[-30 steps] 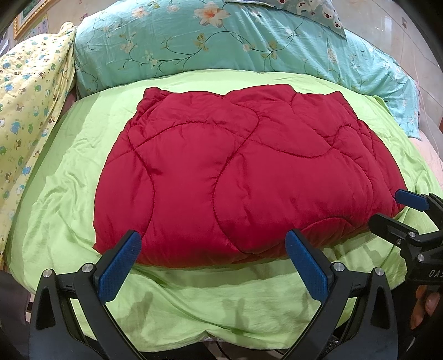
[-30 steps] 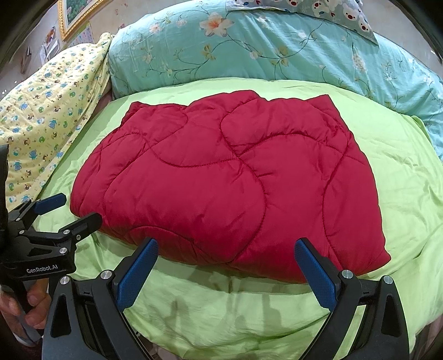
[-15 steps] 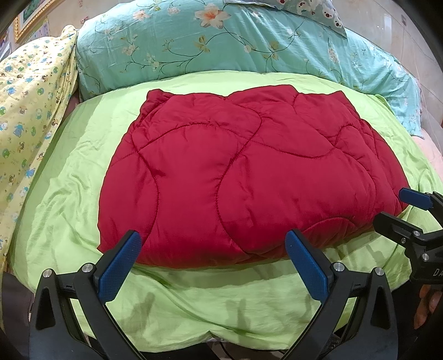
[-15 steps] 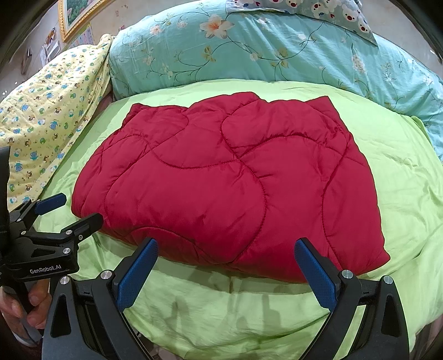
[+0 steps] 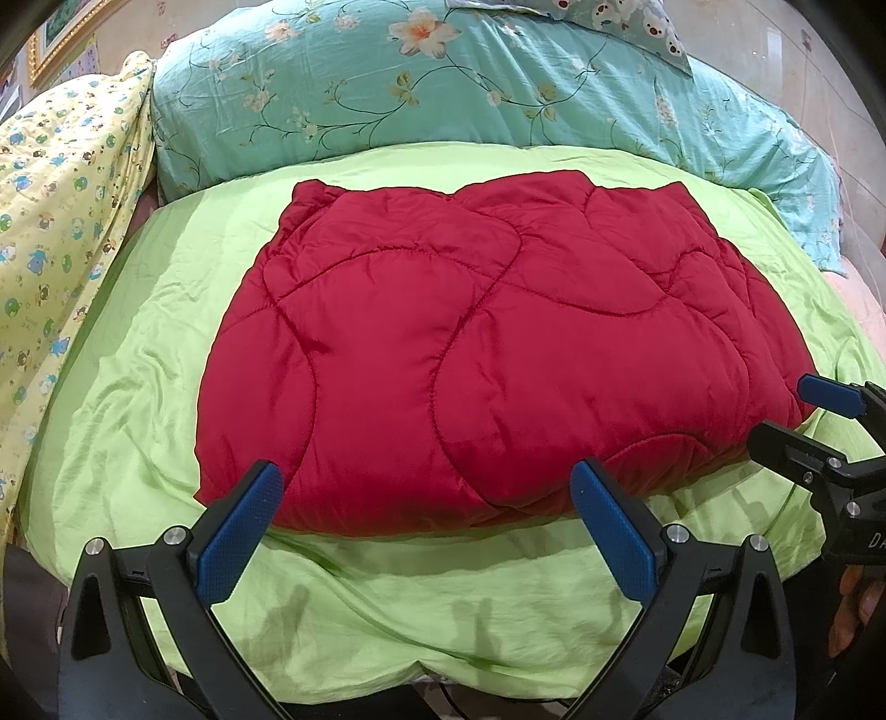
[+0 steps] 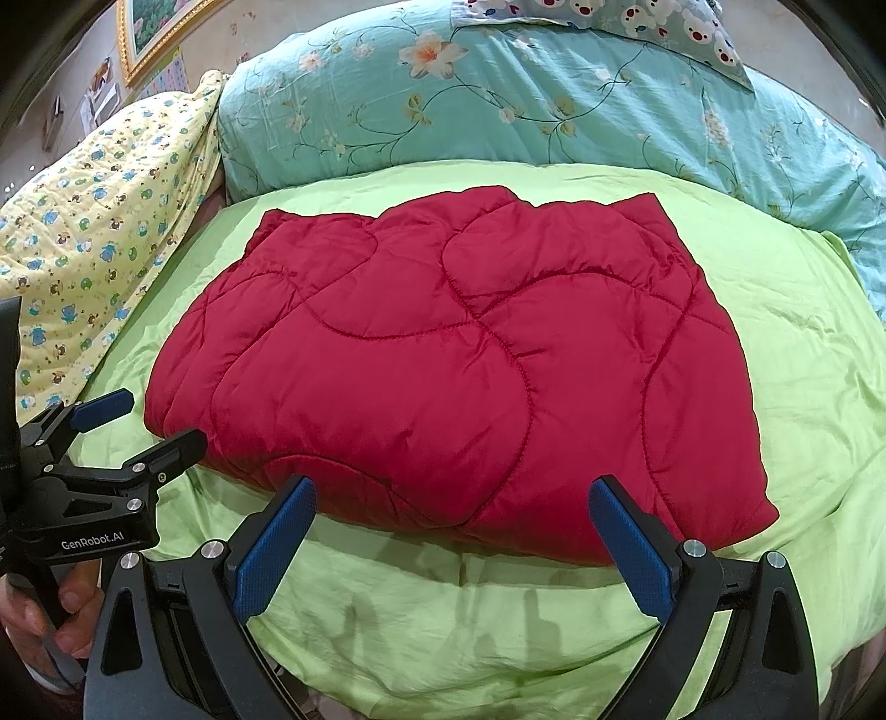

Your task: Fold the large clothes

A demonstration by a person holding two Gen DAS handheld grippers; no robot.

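Observation:
A red quilted padded garment point(image 5: 487, 354) point(image 6: 459, 371) lies folded into a flat rectangle on the lime-green bedsheet point(image 5: 138, 399) point(image 6: 803, 387). My left gripper point(image 5: 426, 526) is open just short of its near edge, blue pads wide apart and empty; the right wrist view shows it from the side point(image 6: 138, 423) at the garment's near left corner. My right gripper point(image 6: 454, 537) is open too, near the front edge, holding nothing. It appears at the garment's near right corner point(image 5: 797, 418) in the left wrist view.
A teal floral duvet point(image 5: 443, 88) point(image 6: 498, 94) is piled along the far side of the bed. A yellow printed blanket point(image 5: 61, 221) point(image 6: 94, 232) lies at the left. A person's hand point(image 6: 33, 615) holds the left gripper's handle. A framed picture point(image 6: 149, 33) hangs at far left.
Both grippers have drifted very slightly; the garment sits a touch further right in the left wrist view. Nothing was grasped or let go.

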